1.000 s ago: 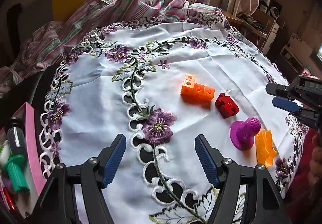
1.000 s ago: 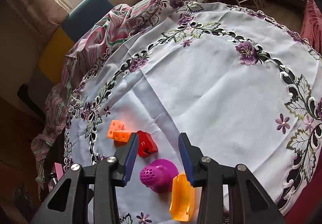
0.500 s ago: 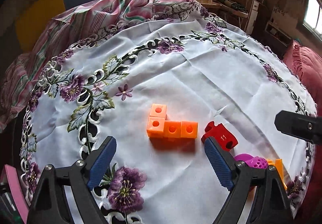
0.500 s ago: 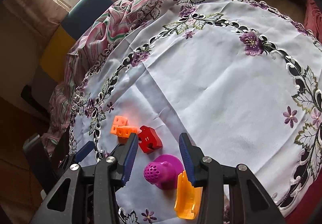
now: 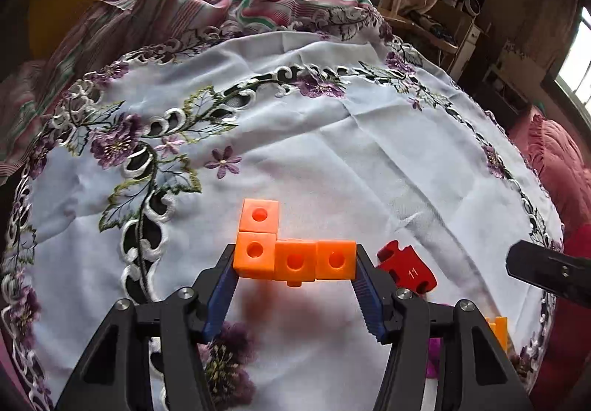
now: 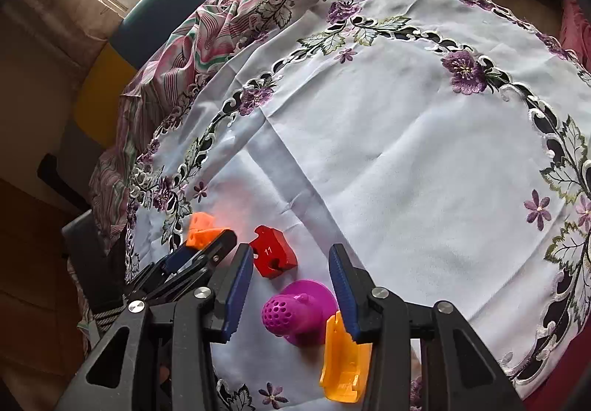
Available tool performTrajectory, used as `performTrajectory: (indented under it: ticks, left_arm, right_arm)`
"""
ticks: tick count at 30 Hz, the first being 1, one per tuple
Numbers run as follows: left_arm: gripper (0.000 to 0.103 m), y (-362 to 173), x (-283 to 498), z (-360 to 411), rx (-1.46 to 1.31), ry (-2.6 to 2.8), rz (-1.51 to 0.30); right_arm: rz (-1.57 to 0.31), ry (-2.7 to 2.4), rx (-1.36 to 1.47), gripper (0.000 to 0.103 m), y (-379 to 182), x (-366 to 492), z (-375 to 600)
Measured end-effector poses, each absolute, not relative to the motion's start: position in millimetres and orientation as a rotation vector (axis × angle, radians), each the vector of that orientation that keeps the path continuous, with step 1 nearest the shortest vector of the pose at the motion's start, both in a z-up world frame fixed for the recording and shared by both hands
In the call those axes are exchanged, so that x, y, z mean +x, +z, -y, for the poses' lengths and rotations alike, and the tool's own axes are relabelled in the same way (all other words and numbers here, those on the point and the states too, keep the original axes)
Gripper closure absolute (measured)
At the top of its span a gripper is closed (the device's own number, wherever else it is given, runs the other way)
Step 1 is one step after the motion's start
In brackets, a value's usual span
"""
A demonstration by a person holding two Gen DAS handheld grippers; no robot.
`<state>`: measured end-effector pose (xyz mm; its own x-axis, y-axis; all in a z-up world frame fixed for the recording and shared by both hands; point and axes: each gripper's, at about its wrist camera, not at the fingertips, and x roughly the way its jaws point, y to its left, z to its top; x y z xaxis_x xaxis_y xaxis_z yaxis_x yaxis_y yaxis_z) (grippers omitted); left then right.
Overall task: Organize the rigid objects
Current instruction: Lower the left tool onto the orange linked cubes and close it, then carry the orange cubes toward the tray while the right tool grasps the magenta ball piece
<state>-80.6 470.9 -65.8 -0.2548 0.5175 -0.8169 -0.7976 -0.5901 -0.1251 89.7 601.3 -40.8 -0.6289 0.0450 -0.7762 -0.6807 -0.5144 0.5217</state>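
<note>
Left wrist: orange block piece (image 5: 295, 259) between jaws.

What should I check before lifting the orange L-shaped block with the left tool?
1. Left tool has just been closing; pads sit at both ends of the orange block row: ok.
2. Firm contact on both pads: cannot tell; they look flush, squeeze unconfirmed.
3. Fourth cube sticks out beyond the far side of the grip, so the load is off-centre: not ok, lift slowly.
4. Red piece marked 11 lies just beside the left tool's right-hand finger; touching or not: cannot tell.
5. Right tool open, holding nothing, over the purple piece: ok.
6. Tablecloth beyond the block bare: ok.
</note>
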Motion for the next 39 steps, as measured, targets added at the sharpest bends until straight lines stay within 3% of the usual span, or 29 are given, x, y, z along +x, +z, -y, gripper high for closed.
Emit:
performTrajectory:
  ticks: [19, 34, 36, 39]
  left_arm:
    - [0.043, -25.5, -22.2, -299.6, -1.082, 2.125, -0.211]
    - [0.043, -3.2, -12.0, -218.3, -1.059, 2.239, -0.09]
    - [0.043, -0.5, -11.7, -201.9, -1.058, 2.265, -0.072]
    - [0.043, 2.2, -12.1, -168.9, -1.071, 2.324, -0.033]
  right_arm:
    - [-1.175, 2.171, -1.116, 0.06, -50.2, 79.8, -596.0]
    - [-0.837, 2.212, -1.364, 0.06, -57.5, 53.0, -558.9]
    - [-0.76, 2.193, -1.423, 0.07, -62.7, 49.4, -553.4]
    - [-0.629, 2.213, -1.442, 0.07, -61.7, 44.2, -543.0]
